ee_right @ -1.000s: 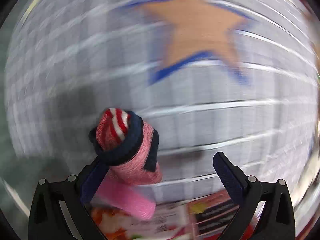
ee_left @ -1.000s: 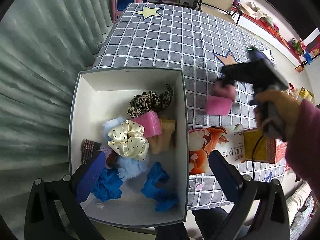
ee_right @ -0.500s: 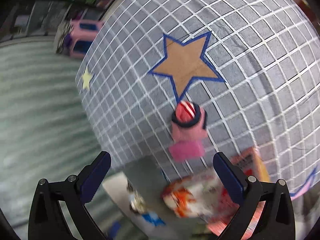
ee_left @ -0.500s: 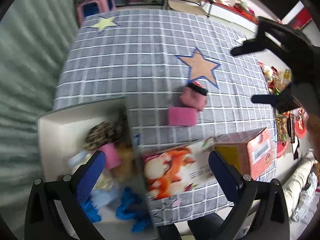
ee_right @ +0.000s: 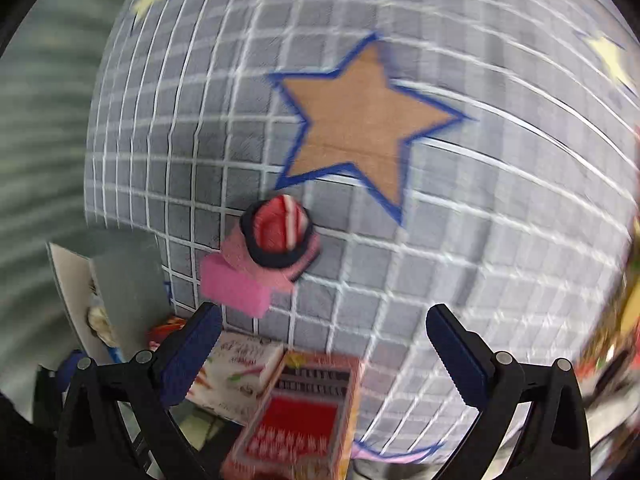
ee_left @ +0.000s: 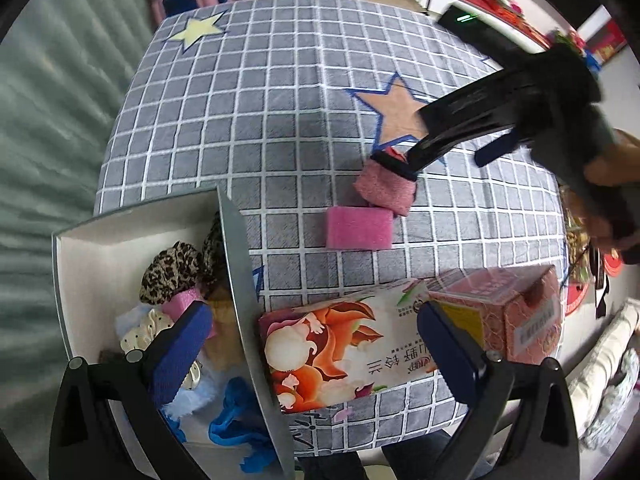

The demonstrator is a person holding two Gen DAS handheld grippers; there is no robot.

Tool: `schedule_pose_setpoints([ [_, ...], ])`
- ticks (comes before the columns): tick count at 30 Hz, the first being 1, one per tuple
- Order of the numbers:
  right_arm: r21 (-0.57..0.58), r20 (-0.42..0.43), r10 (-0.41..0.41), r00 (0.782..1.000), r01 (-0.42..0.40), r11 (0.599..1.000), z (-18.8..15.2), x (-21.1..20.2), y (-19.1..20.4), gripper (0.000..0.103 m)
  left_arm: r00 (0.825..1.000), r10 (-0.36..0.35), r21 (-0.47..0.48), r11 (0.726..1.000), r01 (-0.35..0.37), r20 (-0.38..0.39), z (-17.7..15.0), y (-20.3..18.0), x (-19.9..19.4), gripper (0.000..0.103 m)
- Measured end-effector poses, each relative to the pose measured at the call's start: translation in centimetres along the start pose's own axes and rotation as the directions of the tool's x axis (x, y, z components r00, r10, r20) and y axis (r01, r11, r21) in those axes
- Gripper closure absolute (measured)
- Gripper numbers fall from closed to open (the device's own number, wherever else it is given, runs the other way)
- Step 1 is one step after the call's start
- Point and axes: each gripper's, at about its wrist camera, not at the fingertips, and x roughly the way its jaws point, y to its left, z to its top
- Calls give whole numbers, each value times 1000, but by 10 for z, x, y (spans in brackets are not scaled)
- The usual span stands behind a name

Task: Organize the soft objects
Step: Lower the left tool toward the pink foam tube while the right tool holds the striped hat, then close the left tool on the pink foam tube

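On the checked table, nearest the person first:

Left gripper (ee_left: 312,344): hanging over the near table edge, fingers spread wide, nothing in them.

Box (ee_left: 236,248): white inside, already stuffed with soft things, leopard scrunchie (ee_left: 172,268) and blue cloth (ee_left: 236,420) among them.

Cartons: a printed carton (ee_left: 340,344) and a pink carton (ee_left: 508,312) at the near edge, stiff stuff, I'd guess not part of the job.

Pink sponge (ee_left: 359,227): flat on the cloth just past the cartons, touching the sock. Looks feather-light and squishy, so pinch it across the short sides.

Rolled sock (ee_left: 384,186): pink with a dark cuff, red-and-white stripes poking out, beside the brown star (ee_right: 360,120). Soft and grippy, probably won't slip; grab the fat middle, not the cuff, or it may unroll.

Right gripper (ee_right: 320,344): above the sock, jaws wide apart, holding nothing.
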Motion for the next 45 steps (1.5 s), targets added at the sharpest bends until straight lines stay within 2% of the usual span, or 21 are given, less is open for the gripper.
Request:
schedule_pose_setpoints([
  [3, -102, -52, -30, 998, 24, 995, 21, 32, 23, 0, 1000, 9, -25, 1000, -10, -19, 4, -1, 8, 0],
  [6, -198, -71, -116, 991, 100, 975, 33, 62, 42, 0, 999, 16, -22, 1000, -17, -28, 11, -8, 17, 0],
  [8, -236, -63, -171, 983, 152, 960, 35, 74, 45, 0, 999, 19, -13, 1000, -20, -38, 19, -15, 26, 0],
  [11, -213, -11, -238, 971, 230, 950, 30, 75, 31, 0, 998, 9, 3, 1000, -9, -62, 31, -26, 45, 0],
  [16, -42, 19, -220, 975, 221, 974, 17, 66, -40, 0, 994, 22, 40, 999, -18, -105, 48, -43, 77, 0],
  [20, 102, 25, -181, 983, 178, 979, 3, 58, -94, 0, 989, 33, 53, 998, -25, -142, 60, -49, 100, 0],
  [23, 165, 74, -59, 996, 46, 985, -10, 47, -113, 0, 984, 48, 54, 998, -40, -170, 66, -52, 116, 0],
  [26, 155, 139, -12, 990, -10, 988, -11, 38, -109, 0, 977, 63, 46, 997, -55, -204, 68, -52, 131, 0],
  [29, 129, 148, -8, 989, -11, 992, -3, 40, -96, 0, 968, 64, 21, 998, -60, -241, 68, -51, 147, 0],
  [32, 108, 135, -64, 989, 49, 993, 2, 57, -80, 0, 961, 66, -3, 998, -70, -270, 69, -46, 160, 0],
  [34, 91, 145, -131, 981, 119, 989, 2, 62, -70, 0, 954, 64, -16, 997, -72, -293, 68, -45, 169, 0],
  [38, 55, 112, -225, 968, 220, 974, -1, 82, -44, 0, 946, 59, -32, 997, -73, -317, 65, -37, 179, 0],
  [42, 61, 89, -221, 971, 216, 975, 5, 84, -43, 0, 948, 58, -22, 997, -68, -314, 64, -36, 182, 2],
  [45, 56, 97, -217, 971, 212, 976, 17, 75, -51, 0, 953, 62, 11, 998, -61, -296, 65, -46, 178, 8],
])
